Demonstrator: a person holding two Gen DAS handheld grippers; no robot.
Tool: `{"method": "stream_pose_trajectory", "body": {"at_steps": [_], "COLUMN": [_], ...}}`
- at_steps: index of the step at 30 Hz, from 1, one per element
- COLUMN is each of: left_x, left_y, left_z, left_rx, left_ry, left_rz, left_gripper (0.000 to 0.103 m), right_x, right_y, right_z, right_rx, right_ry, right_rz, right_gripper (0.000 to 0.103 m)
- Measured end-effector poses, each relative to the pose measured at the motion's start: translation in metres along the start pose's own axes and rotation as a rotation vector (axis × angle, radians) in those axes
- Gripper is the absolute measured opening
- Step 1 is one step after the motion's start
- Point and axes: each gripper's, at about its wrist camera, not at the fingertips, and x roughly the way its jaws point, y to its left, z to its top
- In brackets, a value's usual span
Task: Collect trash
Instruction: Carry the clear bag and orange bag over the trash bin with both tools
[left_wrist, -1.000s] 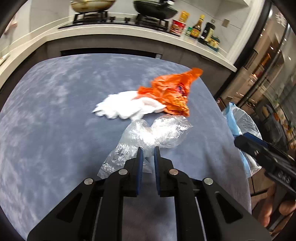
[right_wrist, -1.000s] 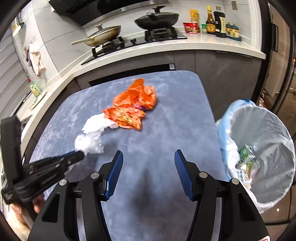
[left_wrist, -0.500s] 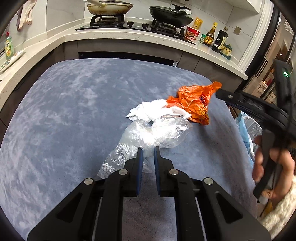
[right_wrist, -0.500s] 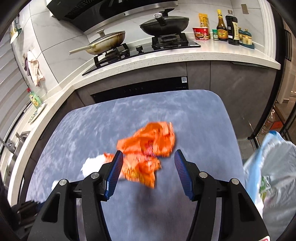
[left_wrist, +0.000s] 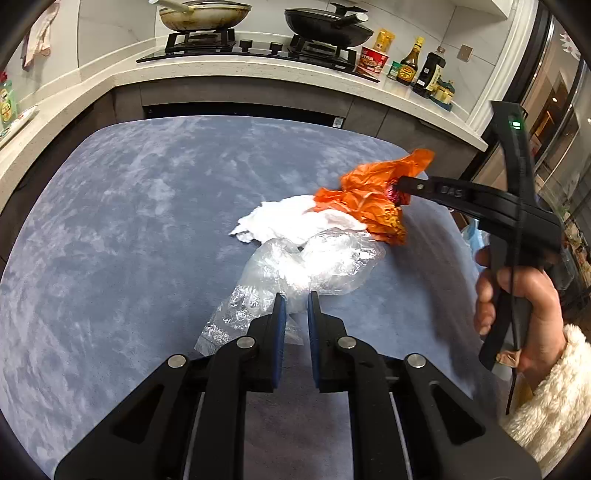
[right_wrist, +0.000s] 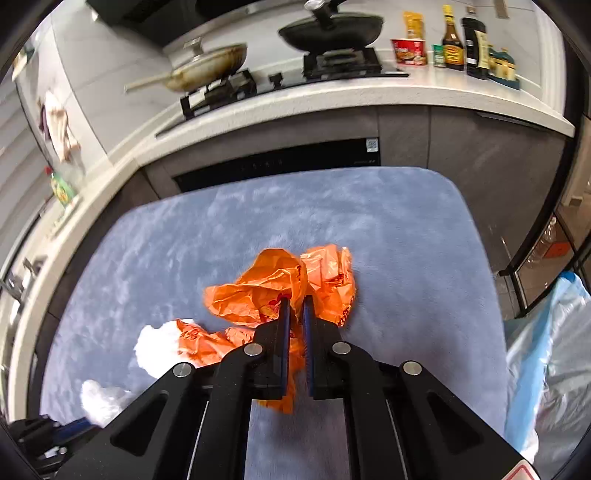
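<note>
A kitchen with a stove behind, and before me a blue-grey worktop (left_wrist: 122, 236). My right tool (right_wrist: 294, 308) has just been closing and now pinches the orange wrapper (right_wrist: 280, 288) that lies near the worktop's far right part. My left tool (left_wrist: 294, 301) sits nearly together, gripping the clear plastic bag (left_wrist: 317, 262). Between bag and wrapper lies a white crumpled tissue (left_wrist: 284, 219), touching both. A lined bin (right_wrist: 550, 350) stands at the right edge.
</note>
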Motion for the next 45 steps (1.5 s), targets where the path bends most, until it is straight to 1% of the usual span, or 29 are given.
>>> {"method": "stream_pose_trajectory", "body": {"at_steps": [3,8,14,23,32,39,45], "left_x": [-0.004,-0.014,-0.025,-0.033,-0.036,-0.029,-0.016], "left_y": [-0.008,-0.028,-0.06,-0.114,-0.169,-0.201,-0.235], "left_z": [-0.001,-0.006,-0.015,-0.03,-0.039,-0.04,-0.029], "left_rx": [0.014,0.041,0.076,0.141,0.222,0.265,0.308], "left_ry": [-0.005,-0.017,-0.018,-0.007,-0.007,0.004,0.004], "left_rz": [-0.002,-0.023,-0.06,-0.129,-0.183,-0.204,-0.222], "left_gripper": [0.011,0.011,0.011,0.011,0.011,0.011,0.011], "right_x": [-0.025,-0.073,-0.132,-0.192,-0.224,-0.242,-0.249], "right_y": [-0.007,-0.017,-0.042,-0.082,-0.115,-0.138,-0.172], "right_z": [-0.004,-0.02,-0.054,-0.098,-0.126,-0.132,-0.133], "right_rx": [0.023,0.037,0.085,0.145,0.203,0.227,0.275], "right_ry": [-0.036,-0.085,-0.124,-0.145,-0.161,-0.182,-0.191], "right_rz": [0.01,-0.006,-0.026,-0.082,-0.114,-0.162,-0.206], "right_gripper": [0.007,0.007,0.007,0.007,0.007,0.007,0.007]}}
